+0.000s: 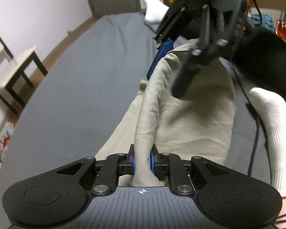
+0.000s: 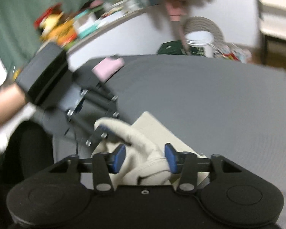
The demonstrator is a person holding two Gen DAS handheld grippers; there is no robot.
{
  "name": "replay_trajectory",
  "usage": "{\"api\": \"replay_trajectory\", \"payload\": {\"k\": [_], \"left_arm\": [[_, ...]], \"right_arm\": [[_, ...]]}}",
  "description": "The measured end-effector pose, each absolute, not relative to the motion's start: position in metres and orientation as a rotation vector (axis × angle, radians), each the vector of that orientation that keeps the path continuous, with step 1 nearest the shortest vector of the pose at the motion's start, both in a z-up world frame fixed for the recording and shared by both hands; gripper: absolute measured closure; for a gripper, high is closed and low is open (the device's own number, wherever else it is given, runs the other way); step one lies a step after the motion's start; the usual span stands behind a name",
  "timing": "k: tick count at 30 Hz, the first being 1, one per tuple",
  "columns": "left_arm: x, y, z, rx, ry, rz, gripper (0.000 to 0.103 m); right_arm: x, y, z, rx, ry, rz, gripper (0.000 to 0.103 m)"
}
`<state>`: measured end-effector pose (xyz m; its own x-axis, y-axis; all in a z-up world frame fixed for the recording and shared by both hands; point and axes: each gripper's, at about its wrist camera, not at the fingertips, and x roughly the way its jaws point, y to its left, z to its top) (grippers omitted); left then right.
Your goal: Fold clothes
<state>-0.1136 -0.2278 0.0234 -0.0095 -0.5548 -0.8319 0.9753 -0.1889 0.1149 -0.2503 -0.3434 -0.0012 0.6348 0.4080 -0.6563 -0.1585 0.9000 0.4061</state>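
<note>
Left wrist view: left gripper (image 1: 143, 161) sits at bottom centre of frame, blue pads pressed tight on a ribbed band of the beige garment (image 1: 190, 114), which runs up the frame from the jaws as a taut ridge. Rest of garment lies spread over the grey mattress (image 1: 82, 87), centre to centre-right. Right gripper (image 1: 171, 57) enters from upper right, blurred; one blue pad shows at the garment's upper-left edge, a dark finger lies over the cloth's upper part. White sock (image 1: 268, 122) at right edge, just beside the garment; a second white sock (image 1: 152, 9) at top centre. Black cable (image 1: 254, 133) runs down btwn garment and right sock. Small table (image 1: 17, 70) w/ dark legs stands at left, off the mattress. Right wrist view (motion-blurred): right gripper (image 2: 144, 158) at bottom centre, blue pads set wide apart, a bunched fold of beige garment (image 2: 143, 152) lying btwn them w/o being pinched. Left gripper (image 2: 102, 131) at centre-left, closed on the garment's ribbed edge. Pink item (image 2: 108, 66) lies on grey mattress (image 2: 209, 99), upper centre-left; identity cannot be told.
</note>
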Motion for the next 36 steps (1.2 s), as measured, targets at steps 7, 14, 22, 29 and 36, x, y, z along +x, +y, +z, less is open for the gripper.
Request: {"api": "replay_trajectory", "payload": {"k": [7, 14, 22, 29, 36], "left_arm": [[-0.091, -0.21, 0.013, 0.802, 0.6, -1.35, 0.043], [-0.095, -0.159, 0.022, 0.398, 0.612, -1.319, 0.042], [-0.173, -0.131, -0.004, 0.414, 0.605, -1.299, 0.042], [-0.178, -0.128, -0.011, 0.588, 0.601, -1.195, 0.041], [-0.15, -0.105, -0.011, 0.467, 0.725, -1.174, 0.041]], "right_arm": [[-0.239, -0.365, -0.032, 0.411, 0.84, 0.281, 0.079], [-0.229, -0.375, -0.056, 0.473, 0.853, 0.269, 0.079], [-0.214, -0.364, -0.042, 0.316, 0.902, 0.294, 0.062], [-0.184, -0.319, -0.005, 0.158, 0.853, 0.353, 0.057], [-0.14, -0.267, -0.021, -0.108, 0.981, 0.453, 0.067]]}}
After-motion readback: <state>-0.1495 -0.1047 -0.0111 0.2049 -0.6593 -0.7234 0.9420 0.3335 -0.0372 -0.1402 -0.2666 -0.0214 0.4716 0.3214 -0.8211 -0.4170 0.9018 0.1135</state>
